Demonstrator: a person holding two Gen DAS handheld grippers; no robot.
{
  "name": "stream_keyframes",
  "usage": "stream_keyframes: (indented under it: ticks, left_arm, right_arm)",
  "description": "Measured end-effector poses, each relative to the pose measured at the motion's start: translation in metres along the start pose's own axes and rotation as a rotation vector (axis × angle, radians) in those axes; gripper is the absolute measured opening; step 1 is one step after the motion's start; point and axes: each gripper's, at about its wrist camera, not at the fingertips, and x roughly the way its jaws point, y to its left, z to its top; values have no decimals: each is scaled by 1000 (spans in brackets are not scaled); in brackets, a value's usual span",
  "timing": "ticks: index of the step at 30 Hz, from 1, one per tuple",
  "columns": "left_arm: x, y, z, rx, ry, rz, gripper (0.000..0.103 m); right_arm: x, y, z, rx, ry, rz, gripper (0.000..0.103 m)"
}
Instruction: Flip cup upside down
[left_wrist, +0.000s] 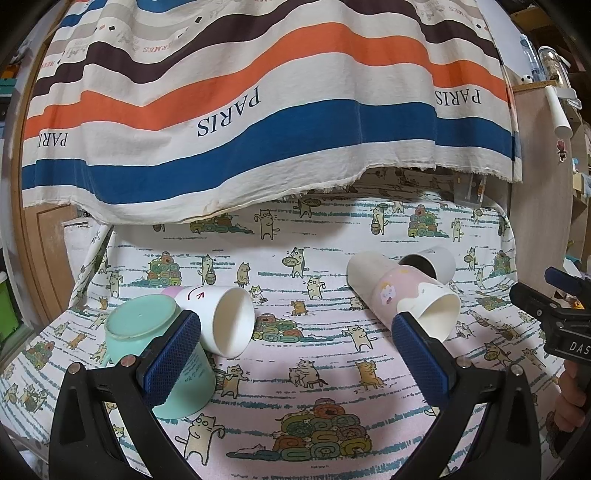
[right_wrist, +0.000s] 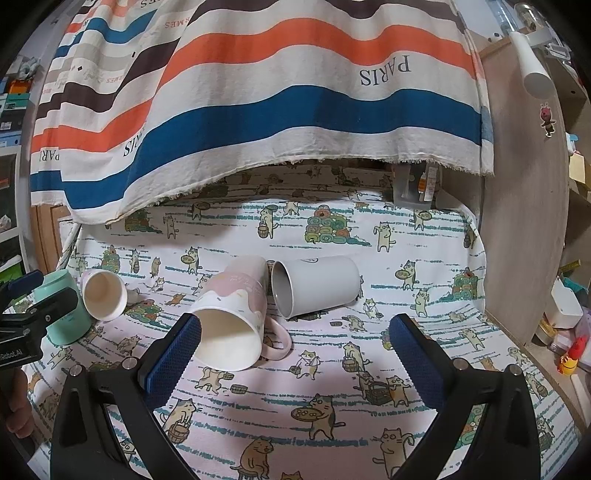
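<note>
A mint green cup (left_wrist: 155, 332) stands upside down at the left; it also shows in the right wrist view (right_wrist: 68, 321). A white cup (left_wrist: 221, 317) lies on its side against it, mouth toward me (right_wrist: 103, 295). A pink and white mug (left_wrist: 402, 295) lies on its side (right_wrist: 232, 325), handle at the right. A grey cup (left_wrist: 432, 264) lies on its side behind it (right_wrist: 317, 286). My left gripper (left_wrist: 295, 354) is open and empty, its left pad in front of the mint cup. My right gripper (right_wrist: 295, 354) is open and empty, just in front of the pink mug.
The table wears a cat-print cloth (left_wrist: 314, 387). A striped cloth (left_wrist: 258, 110) hangs over the back. A wooden panel (right_wrist: 524, 221) stands at the right, with small items (right_wrist: 565, 317) beyond it.
</note>
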Motion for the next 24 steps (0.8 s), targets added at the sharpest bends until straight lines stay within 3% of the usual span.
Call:
stream_keyframes:
  ticks: [24]
  left_arm:
    - [1, -1, 1, 7, 2, -3, 103]
  right_arm:
    - [0, 0, 1, -4, 3, 1, 102]
